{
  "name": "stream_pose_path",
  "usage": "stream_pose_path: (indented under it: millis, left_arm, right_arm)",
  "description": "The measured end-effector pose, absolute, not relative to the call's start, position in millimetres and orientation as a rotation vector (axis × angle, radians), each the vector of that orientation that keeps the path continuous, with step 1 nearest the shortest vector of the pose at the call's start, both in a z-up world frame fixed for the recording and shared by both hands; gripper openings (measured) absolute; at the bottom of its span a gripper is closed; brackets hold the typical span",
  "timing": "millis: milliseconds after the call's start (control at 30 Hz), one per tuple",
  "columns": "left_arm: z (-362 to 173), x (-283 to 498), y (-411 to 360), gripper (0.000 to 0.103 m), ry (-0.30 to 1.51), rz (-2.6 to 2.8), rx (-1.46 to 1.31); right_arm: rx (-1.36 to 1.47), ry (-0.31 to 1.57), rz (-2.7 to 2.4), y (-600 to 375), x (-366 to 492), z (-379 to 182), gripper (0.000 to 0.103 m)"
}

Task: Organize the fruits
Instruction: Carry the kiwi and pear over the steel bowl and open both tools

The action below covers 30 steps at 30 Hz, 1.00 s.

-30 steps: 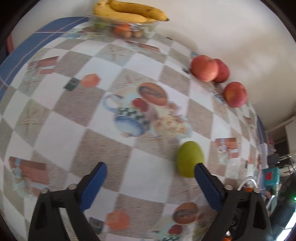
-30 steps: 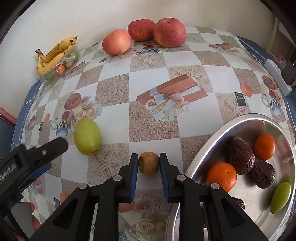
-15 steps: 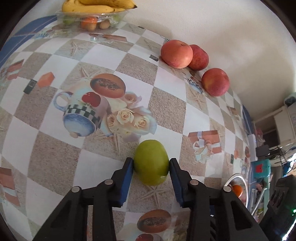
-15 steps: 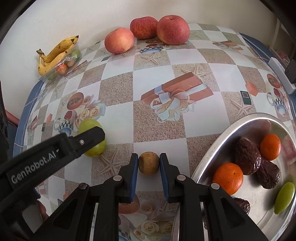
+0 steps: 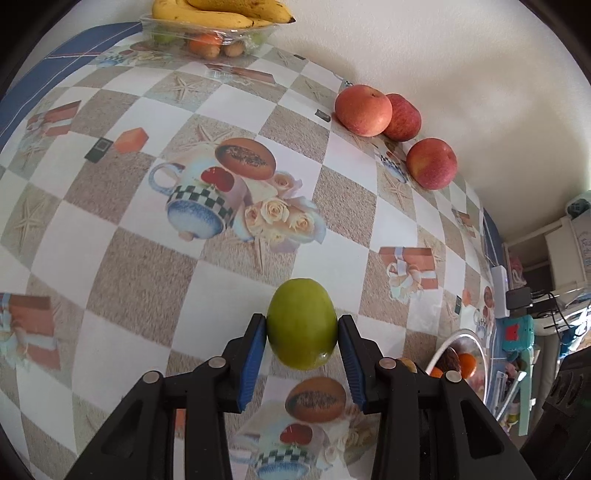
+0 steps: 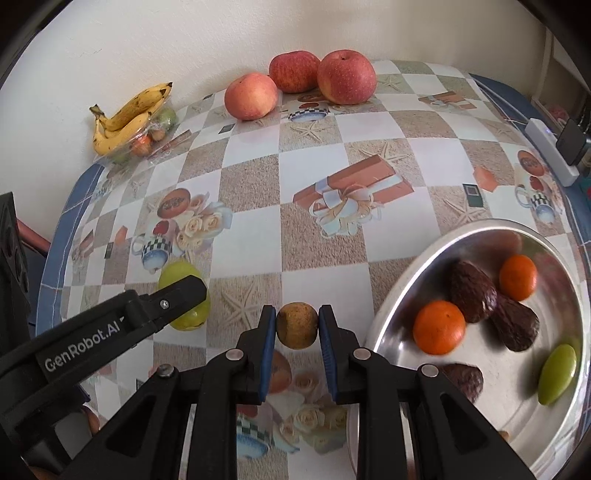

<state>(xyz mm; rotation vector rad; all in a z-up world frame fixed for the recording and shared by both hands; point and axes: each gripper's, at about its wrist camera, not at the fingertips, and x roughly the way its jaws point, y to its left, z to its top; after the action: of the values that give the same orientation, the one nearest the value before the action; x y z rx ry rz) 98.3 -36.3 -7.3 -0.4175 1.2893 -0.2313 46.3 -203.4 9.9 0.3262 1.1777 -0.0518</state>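
My left gripper [image 5: 301,334] jaws pinch the green fruit [image 5: 301,328]; my right gripper [image 6: 297,326] jaws clamp the brown fruit [image 6: 297,325] just beside the metal tray's [image 6: 391,295] rim, open bench [image 6: 310,155] ahead.

In the lower middle of the frame the left gripper [image 5: 302,334] has its blue pads pressed against both sides of a green fruit [image 5: 301,328]. Beneath lies a checkered tablecloth [image 5: 147,280] printed with mugs, roses and gift boxes. Three red apples [image 5: 364,110] sit along the wall at upper right. Bananas [image 5: 221,13] rest on a clear plastic tray [image 5: 207,37] at the top. A metal dish's rim [image 5: 448,345] shows at lower right.
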Motion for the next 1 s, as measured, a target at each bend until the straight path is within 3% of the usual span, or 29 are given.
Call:
stream_pose_path:
  millis: [567,1000]
  left_arm:
    - [5,50,-48,0.042,1.290,-0.310,-0.460]
    - [8,10,-138,0.044,1.347,-0.573,-0.307]
  right_arm:
    - [0.291,1.154,-0.133,-229,-8,33,0.024]
    - [0.425,1.169,-0.356,-321,-43,32,0.025]
